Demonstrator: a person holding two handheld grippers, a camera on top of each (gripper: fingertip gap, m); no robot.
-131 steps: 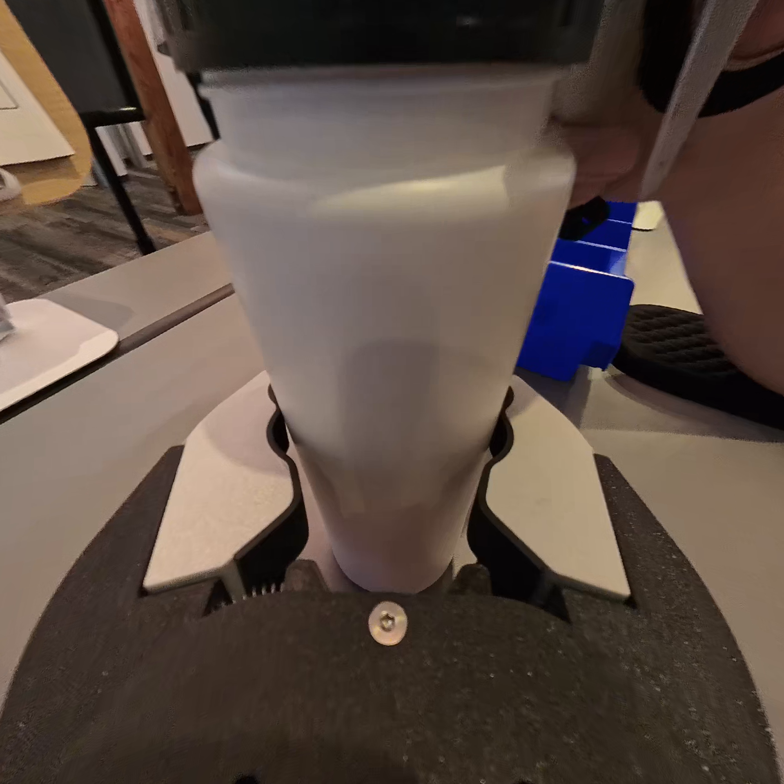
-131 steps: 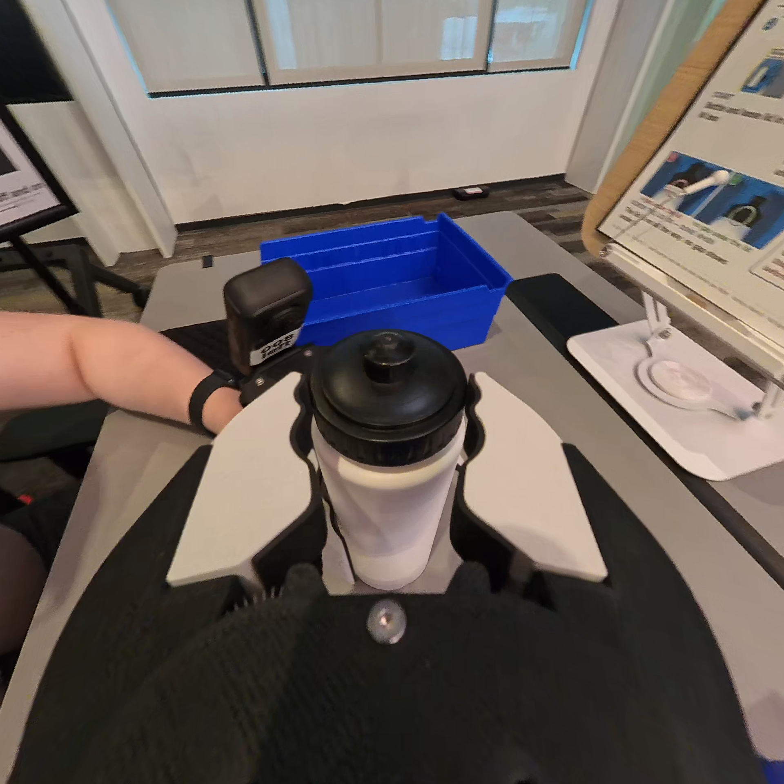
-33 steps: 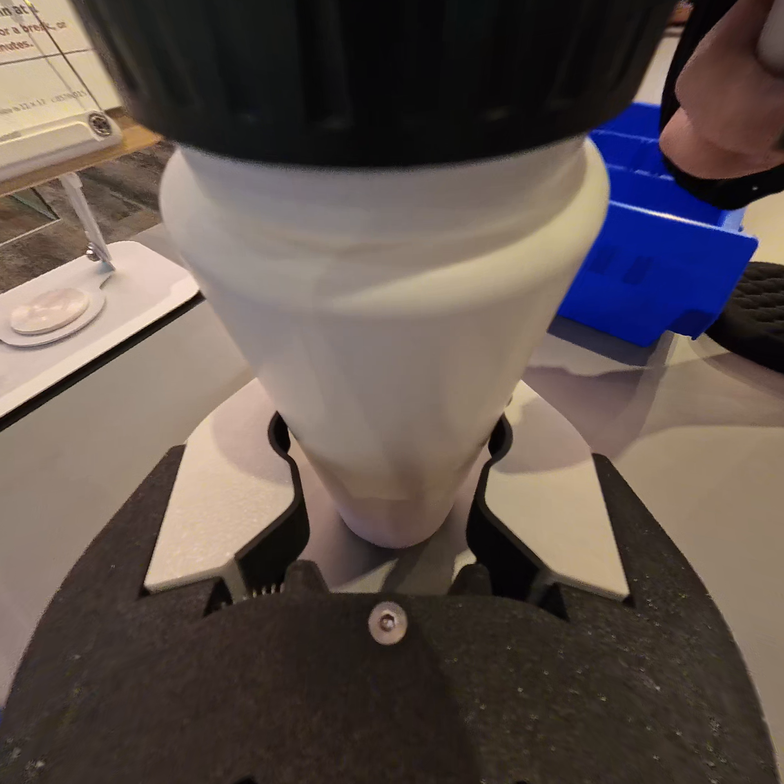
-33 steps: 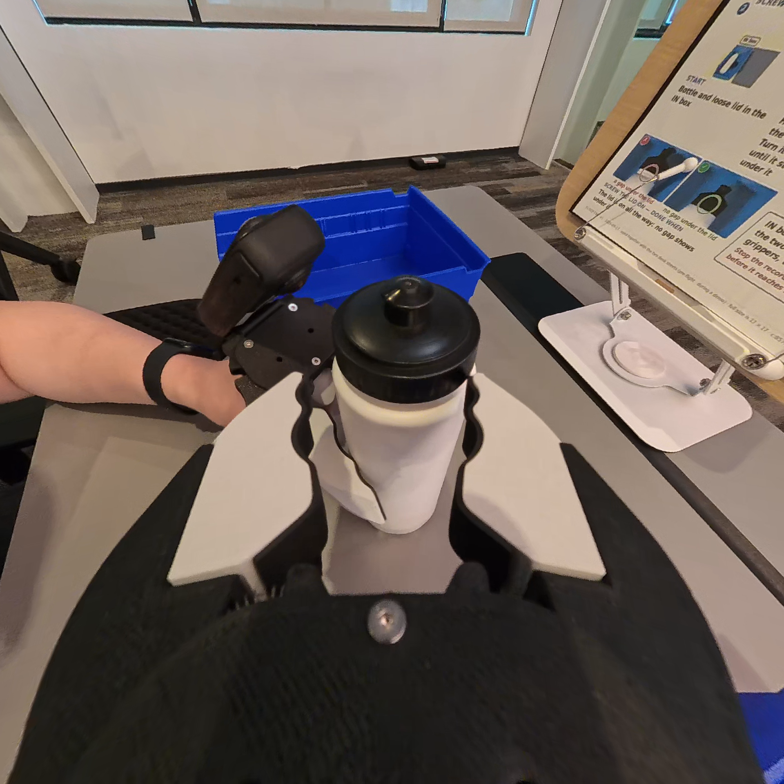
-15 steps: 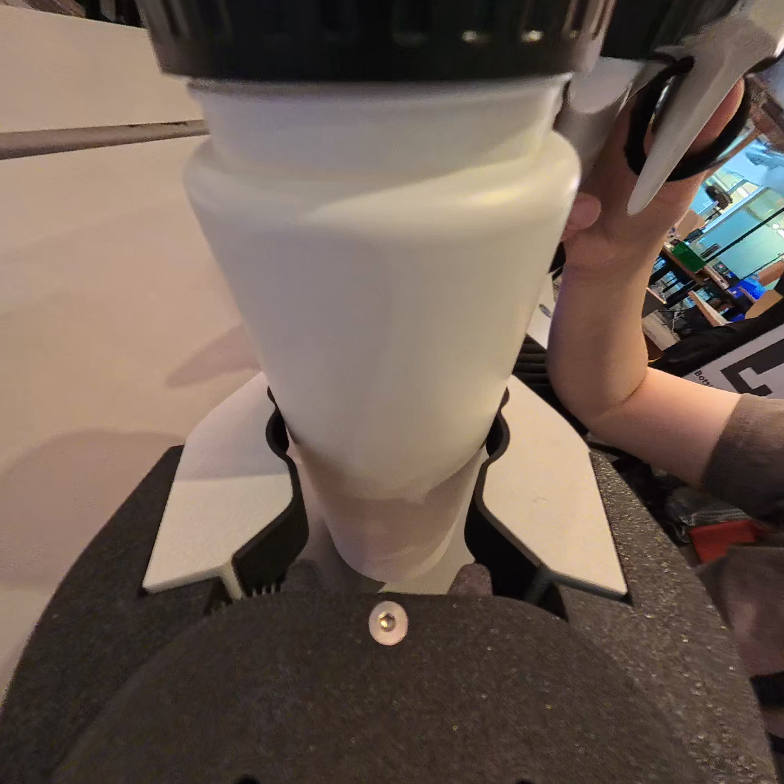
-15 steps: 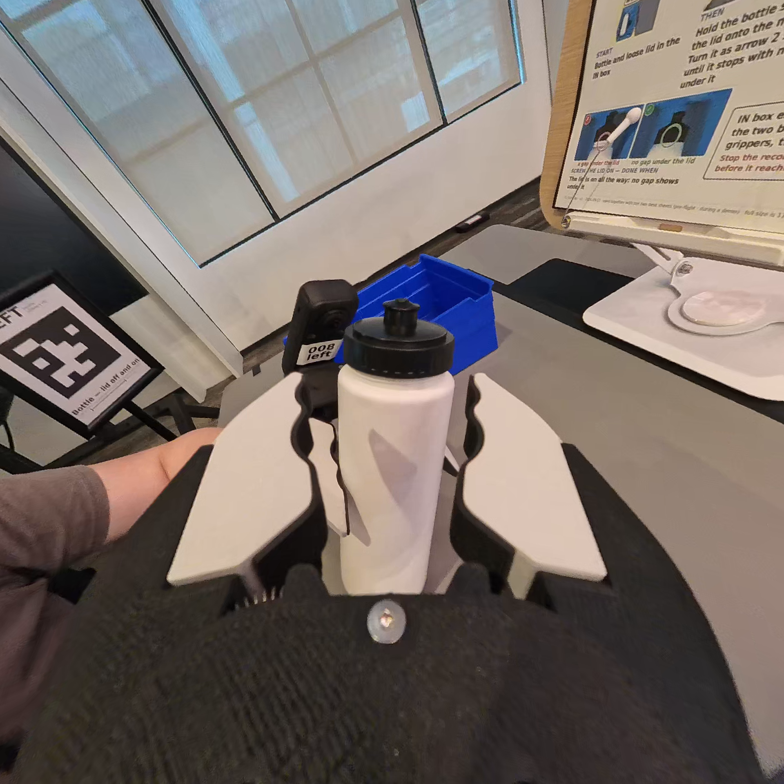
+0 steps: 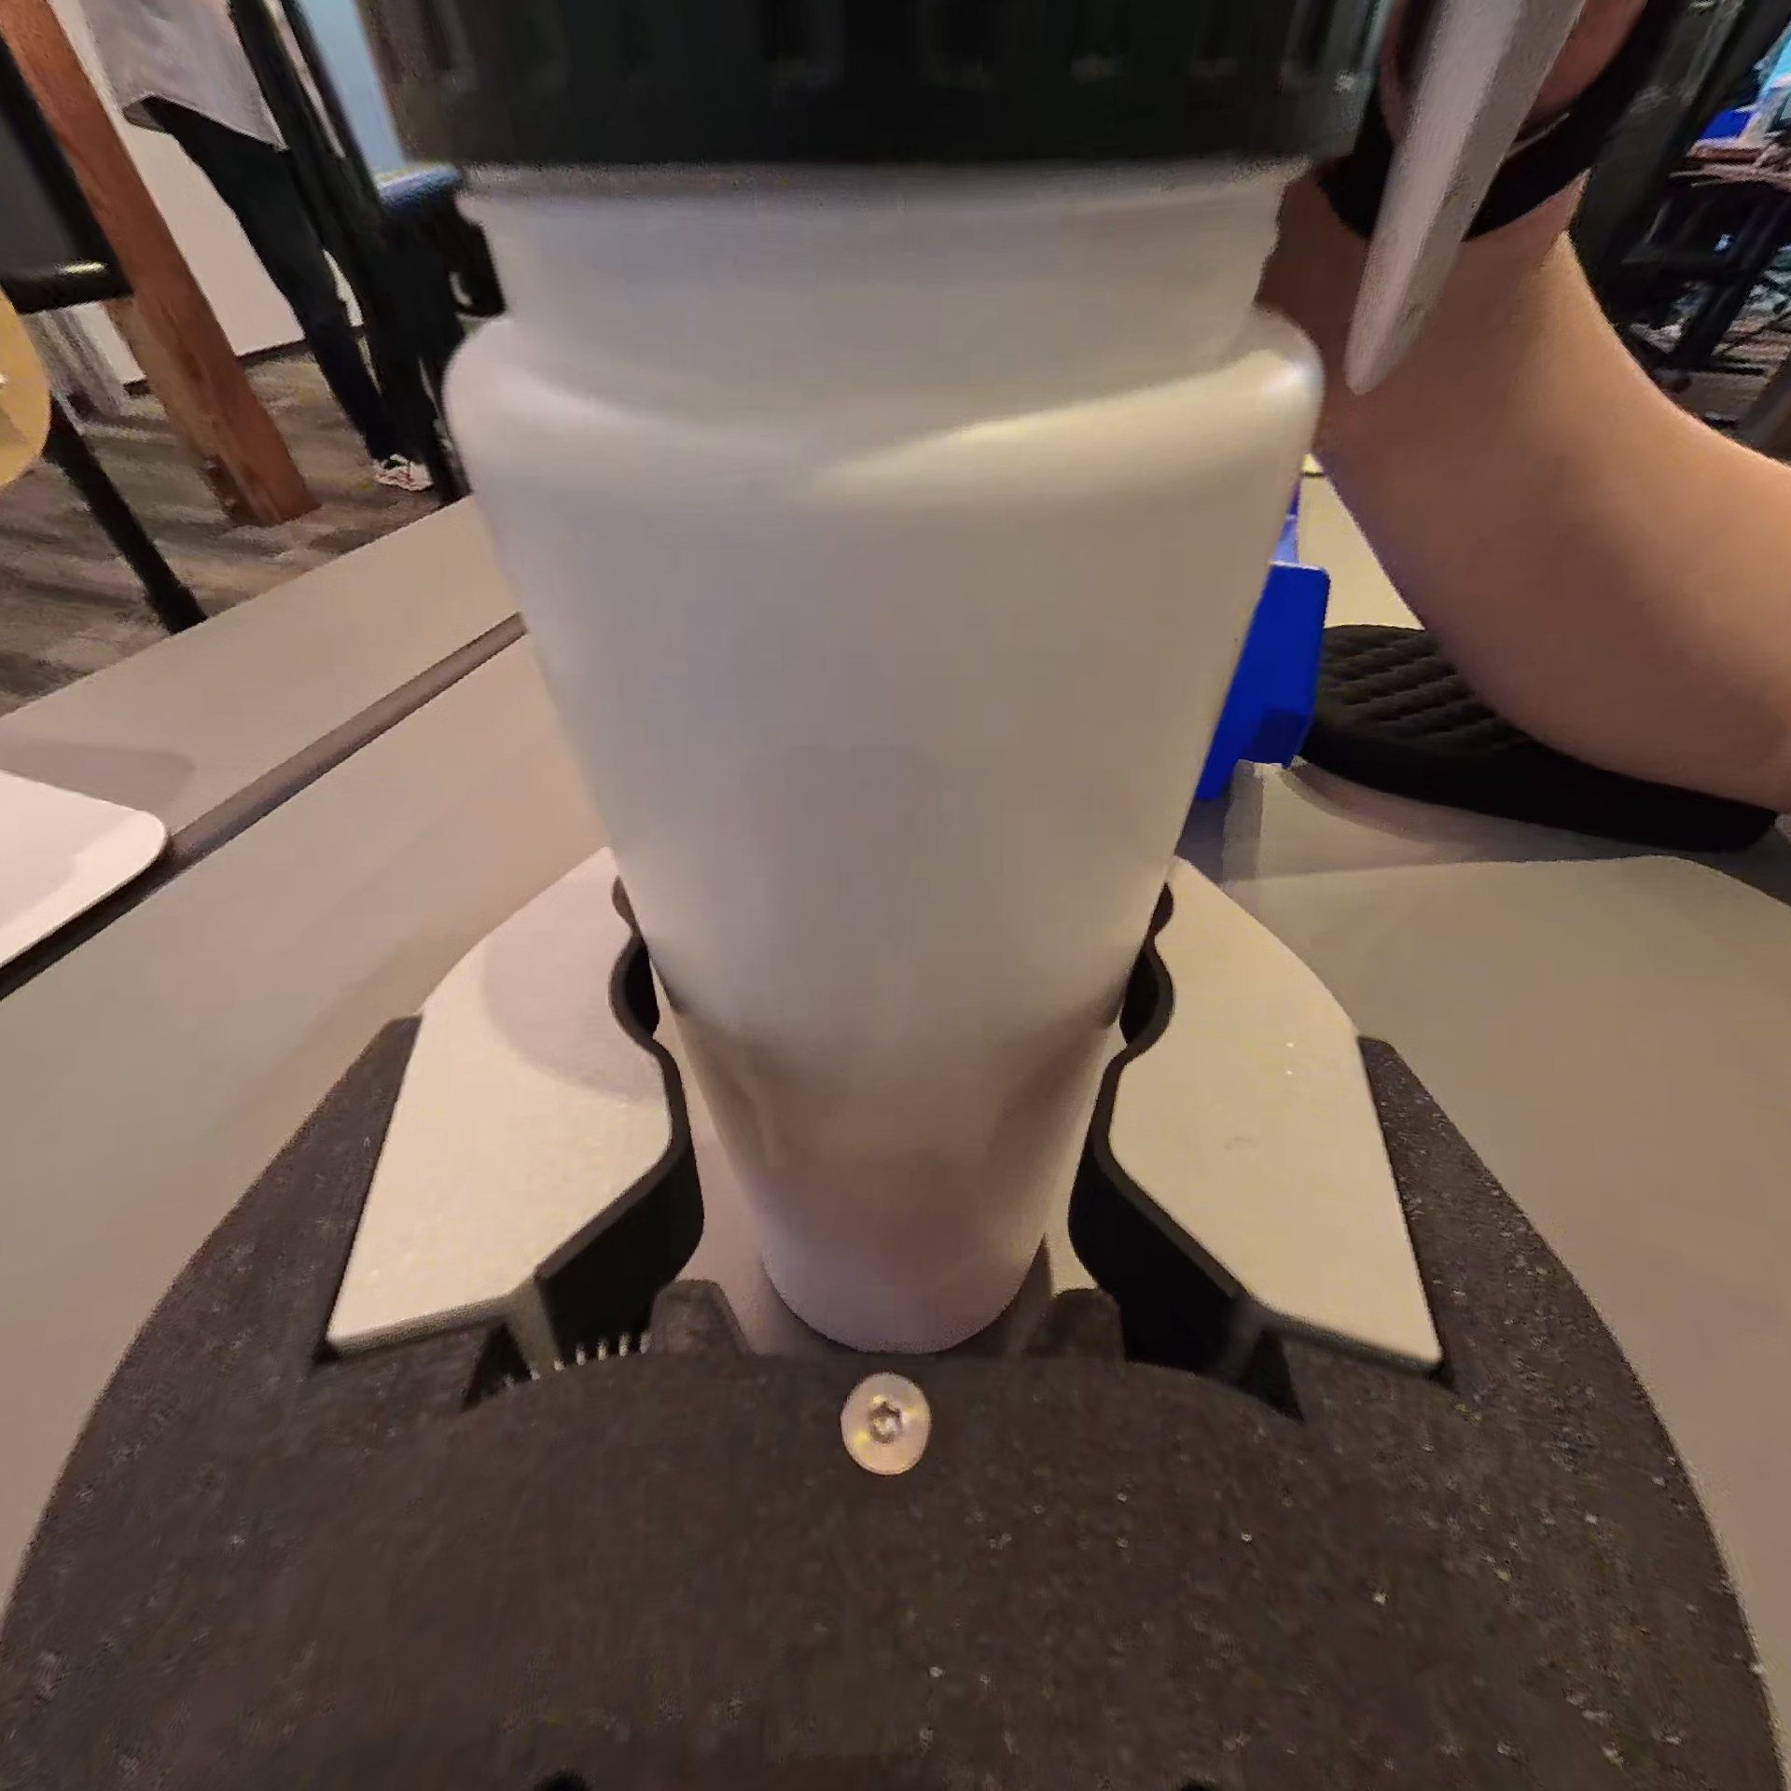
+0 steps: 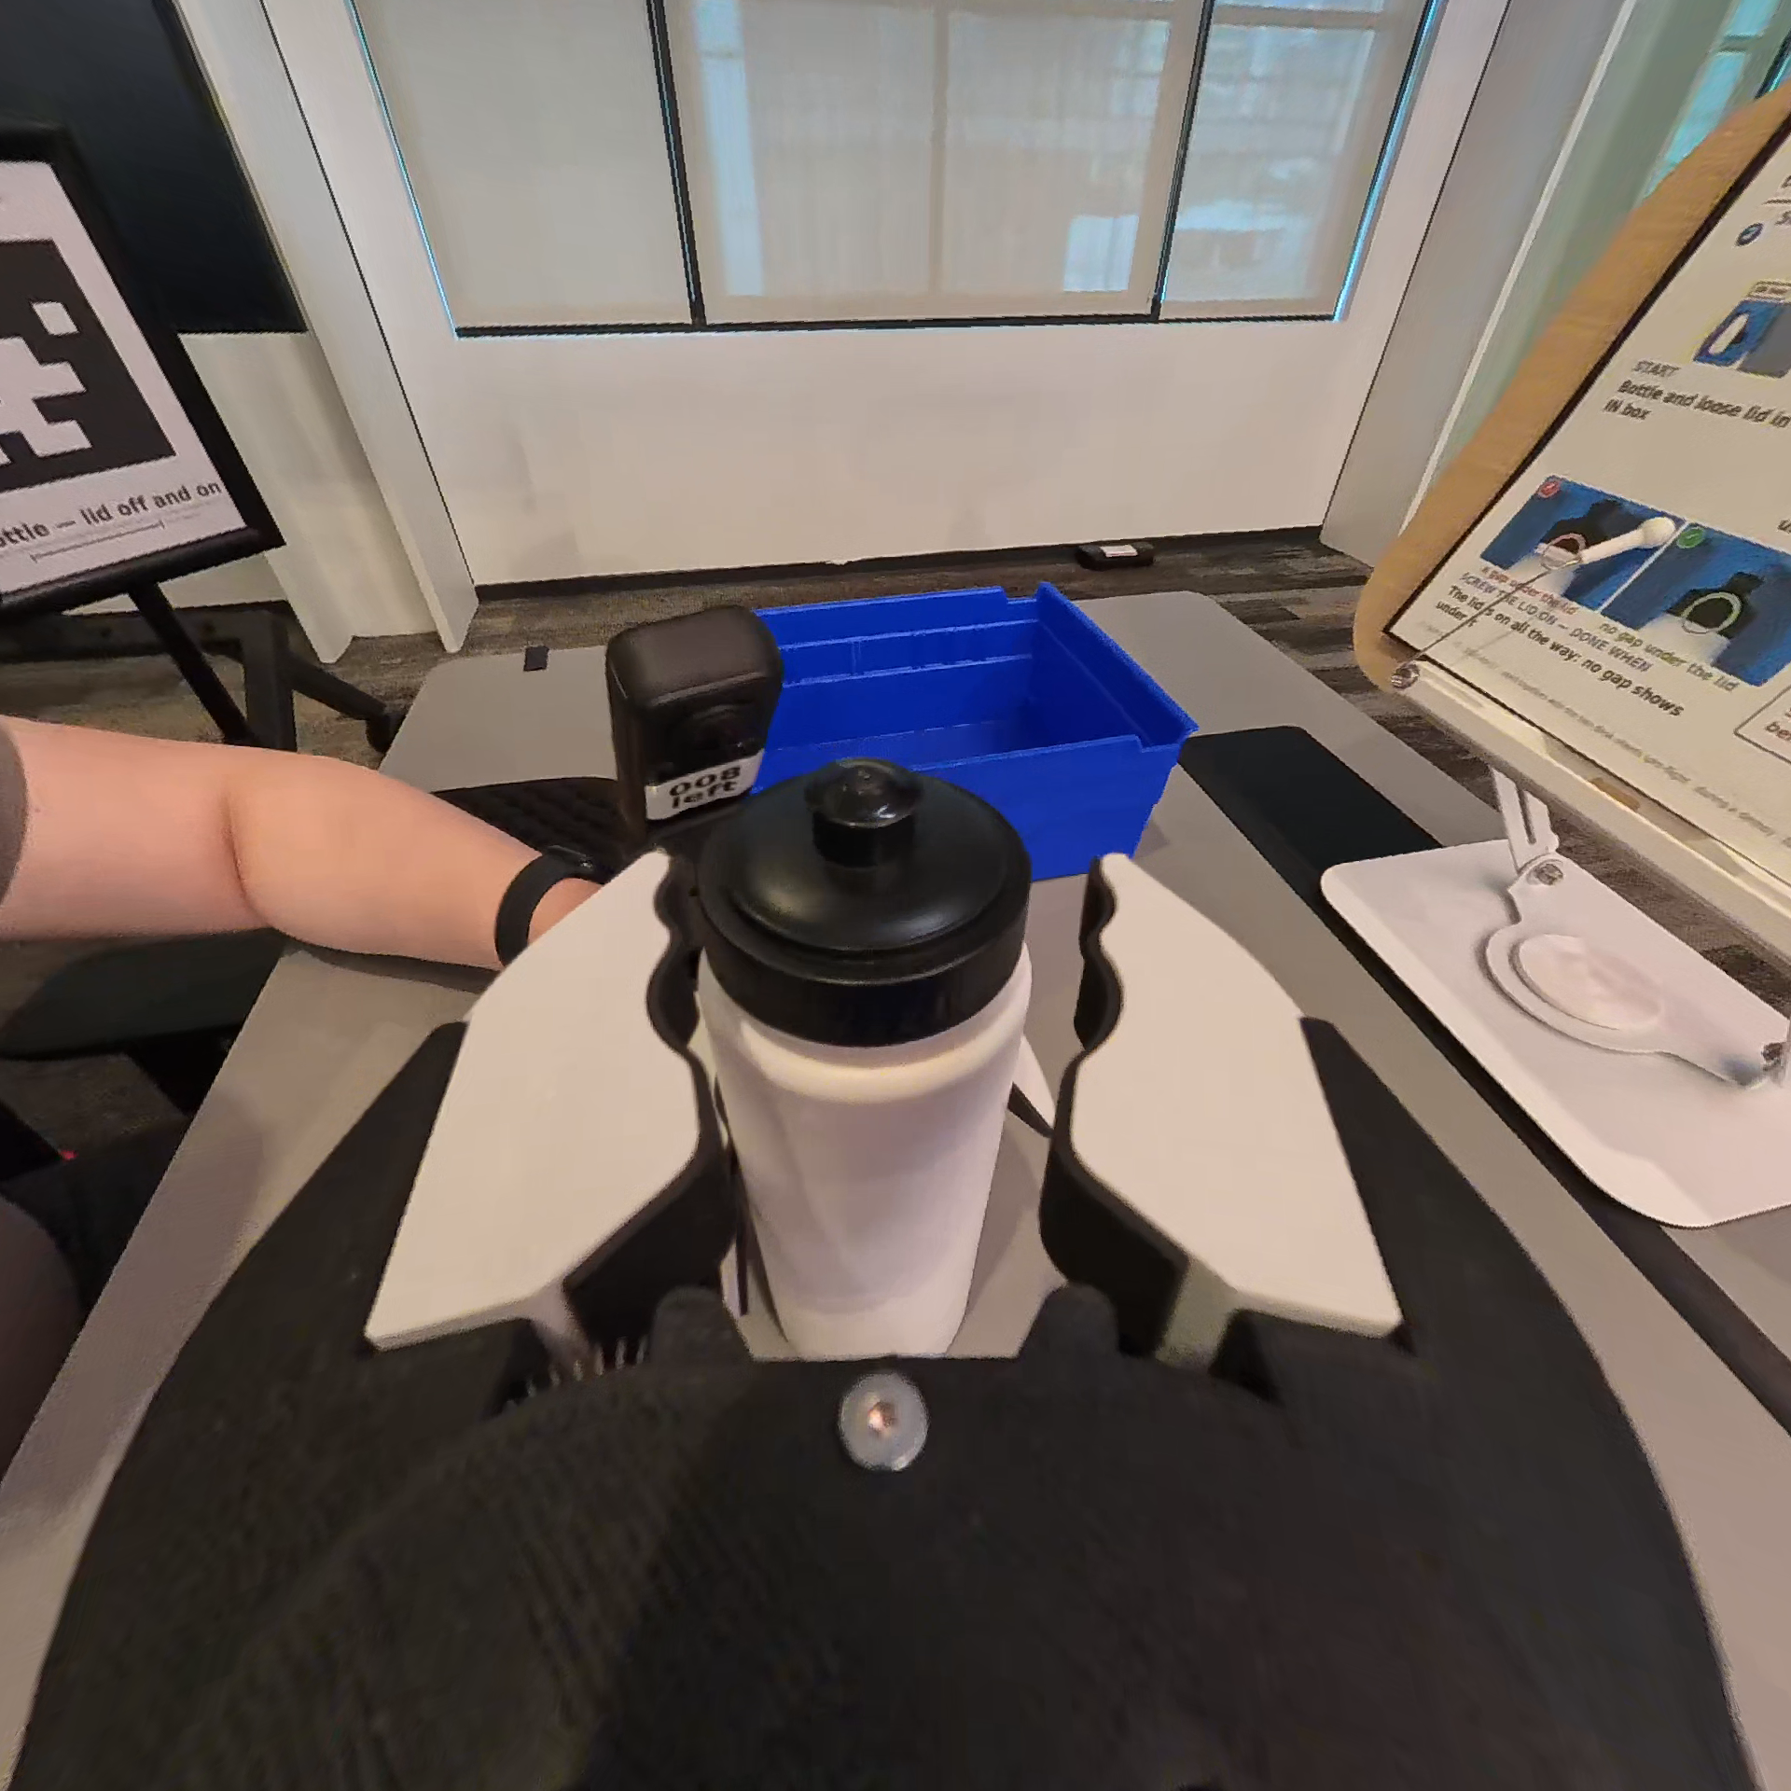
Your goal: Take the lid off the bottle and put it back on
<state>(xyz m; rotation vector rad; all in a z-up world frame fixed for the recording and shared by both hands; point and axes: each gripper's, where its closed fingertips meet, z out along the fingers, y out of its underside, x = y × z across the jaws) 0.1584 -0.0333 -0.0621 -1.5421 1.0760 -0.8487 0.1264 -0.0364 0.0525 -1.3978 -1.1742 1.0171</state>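
Grey table (image 8: 1211, 678), wide and flat, carries everything. Far side: blue bin (image 8: 969, 717), open-topped, nothing visible inside. Right edge: white stand (image 8: 1551, 1047) holding an instruction board (image 8: 1599, 485). Black mat (image 7: 1454, 737) beside the bin.

White bottle (image 8: 858, 1153) stands upright near the table's middle, in front of the bin. Its base looks to rest on the table, though neither view shows the contact plainly. Black lid (image 8: 863, 930) sits on the neck with a pull spout on top; no gap visible under the rim from the right wrist view.

Left gripper (image 7: 892, 1095): fingers pressed against the bottle's lower body on both sides, pinching it. Right gripper (image 8: 872, 1047): fingers spread to either side of the lid and shoulder, a visible gap on the right side, left side close; not clamped.

Handling, as judged: bottle looks like soft squeeze plastic, opaque, so fill level cannot be told; probably light. Walls likely flex under a hard pinch, so the low hold near the stiffer base seems sound. Smooth body could spin in the grip when torque comes. Lid is rigid and ribbed round its skirt, visible in the left wrist view; that ribbed band is the place to take hold, not the spout.
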